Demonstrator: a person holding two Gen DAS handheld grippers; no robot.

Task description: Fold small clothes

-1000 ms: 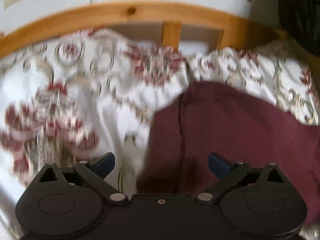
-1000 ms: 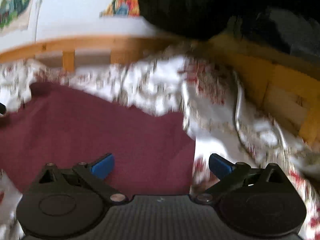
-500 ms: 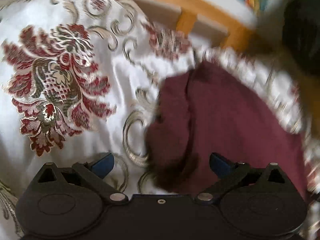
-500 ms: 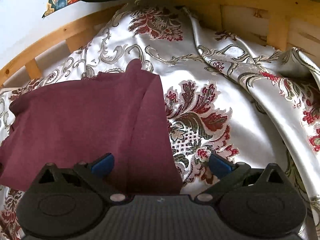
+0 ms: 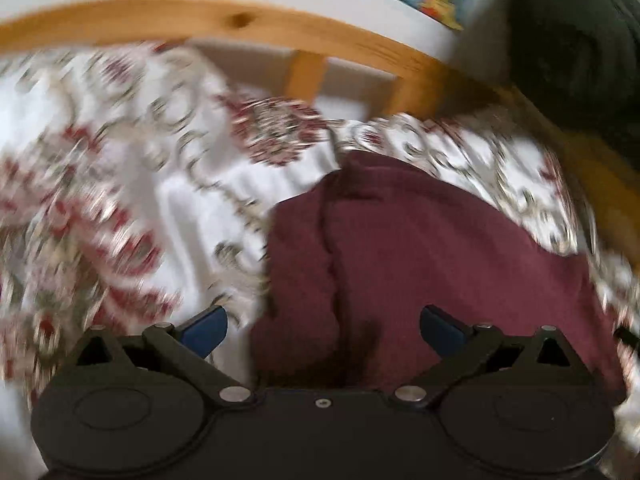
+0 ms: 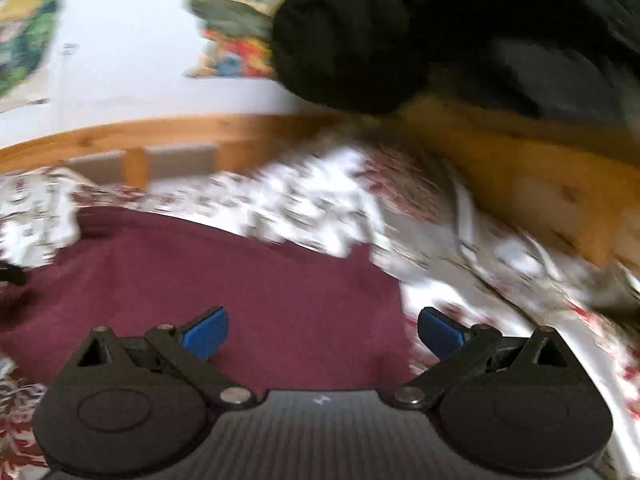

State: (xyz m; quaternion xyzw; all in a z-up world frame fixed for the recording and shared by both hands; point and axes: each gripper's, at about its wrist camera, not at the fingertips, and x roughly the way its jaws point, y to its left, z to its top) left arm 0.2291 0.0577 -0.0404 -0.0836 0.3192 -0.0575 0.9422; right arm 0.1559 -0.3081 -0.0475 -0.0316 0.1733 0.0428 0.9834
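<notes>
The dark maroon knit garment (image 5: 420,264) lies partly folded on the floral satin bedspread (image 5: 120,200), both grippers' fingers (image 6: 204,330) spread, empty.

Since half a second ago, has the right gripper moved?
Yes: the right gripper tilted up; the wooden bed rail sits lower in view, more wall showing.

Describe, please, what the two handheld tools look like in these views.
Both match: the left tool and right tool have black linkage arms with silver pivot pins, round black discs either side, and blue finger pads. The right tool's body looks ribbed grey. No hands or sleeves show.
</notes>
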